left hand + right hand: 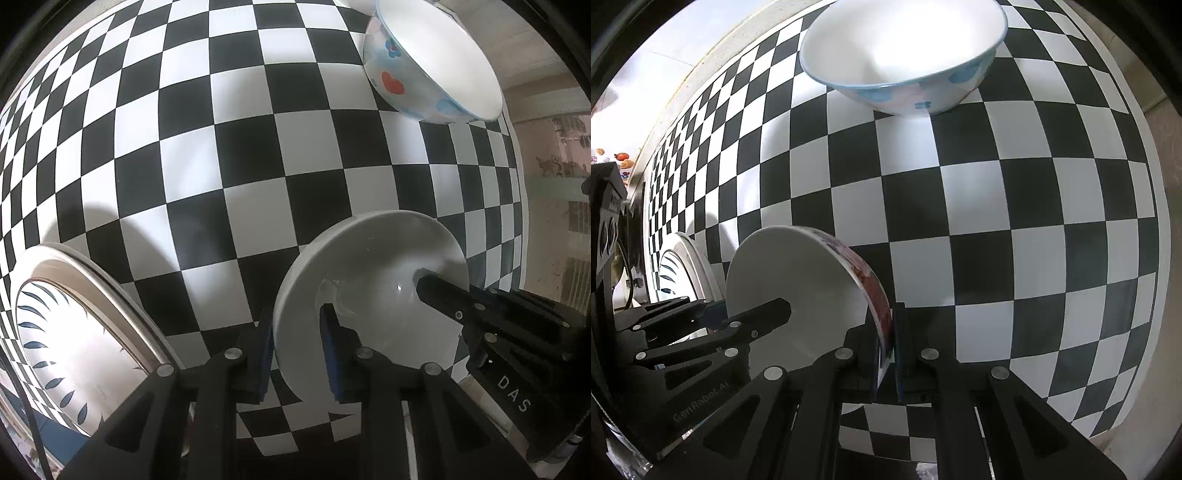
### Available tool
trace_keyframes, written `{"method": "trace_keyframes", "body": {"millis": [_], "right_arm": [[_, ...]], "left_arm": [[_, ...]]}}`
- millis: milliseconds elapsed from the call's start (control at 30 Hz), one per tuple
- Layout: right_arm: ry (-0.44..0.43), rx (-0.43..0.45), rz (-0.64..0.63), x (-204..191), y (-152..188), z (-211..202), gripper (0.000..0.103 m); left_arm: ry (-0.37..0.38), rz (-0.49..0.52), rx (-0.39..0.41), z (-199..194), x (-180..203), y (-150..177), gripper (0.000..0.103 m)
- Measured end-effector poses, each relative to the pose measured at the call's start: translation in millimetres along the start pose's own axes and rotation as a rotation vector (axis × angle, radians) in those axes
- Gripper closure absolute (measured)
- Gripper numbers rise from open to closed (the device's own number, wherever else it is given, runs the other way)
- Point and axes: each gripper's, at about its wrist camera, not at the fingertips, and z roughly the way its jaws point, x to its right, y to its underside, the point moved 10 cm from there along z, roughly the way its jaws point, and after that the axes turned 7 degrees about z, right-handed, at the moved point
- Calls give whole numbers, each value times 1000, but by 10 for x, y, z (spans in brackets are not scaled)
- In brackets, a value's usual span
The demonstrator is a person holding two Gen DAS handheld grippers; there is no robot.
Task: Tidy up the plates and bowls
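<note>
Both claws pinched one white bowl [369,295]: left gripper [301,354] and right gripper [886,354] clamped on opposite rims above the checkered tablecloth [258,166]. Readable lettering said "DAS" and "GenRobot.AI".

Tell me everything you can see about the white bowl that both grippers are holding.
The held bowl looks like glossy ceramic: plain white and empty inside, with a red and blue pattern on its outer wall. It is tilted over the checkered table. The left gripper pinches one side of its rim; the right gripper pinches the opposite side. Nothing else visibly touches it. The heart-patterned bowl stands apart.
</note>
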Motion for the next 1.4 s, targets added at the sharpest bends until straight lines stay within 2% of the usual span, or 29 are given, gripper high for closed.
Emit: {"method": "trace_keyframes", "body": {"millis": [100,200,267,367,433,500,567,633,733,900,1033,1233,1400], "right_arm": [[-5,-11,2,-1,6,-1,95],[-51,-36,16,32,6,0,94],[-87,-47,25,83,8,-10,93],[-119,-44,27,164,18,-111,85],[-121,-27,23,209,2,-207,74],[-126,9,29,258,-71,-382,66],[-156,50,46,288,-181,-565,52],[-230,93,78,299,-360,-779,35],[-294,159,107,316,-649,-1060,33],[-234,298,117,449,-1261,-1380,33],[-217,371,143,517,-1743,-1515,33],[-203,343,197,596,-2309,-1367,33],[-166,295,190,517,-2643,-1080,33]], "left_arm": [[-3,3,-14,-31,-85,32,80],[-54,2,-33,-117,-175,160,80],[-72,13,-14,-231,-181,196,79],[-91,36,33,-441,-156,195,79],[-104,61,74,-606,-116,151,77],[-84,78,120,-789,-45,47,74],[-45,81,160,-952,24,-109,70],[-27,74,193,-1077,7,-291,69],[-17,33,236,-1201,-65,-673,69],[-53,-20,267,-1265,-278,-1297,69],[-87,-30,279,-1276,-415,-1736,69],[-137,-18,290,-1208,-525,-2205,69],[-130,4,255,-1026,-464,-2467,69]]}}
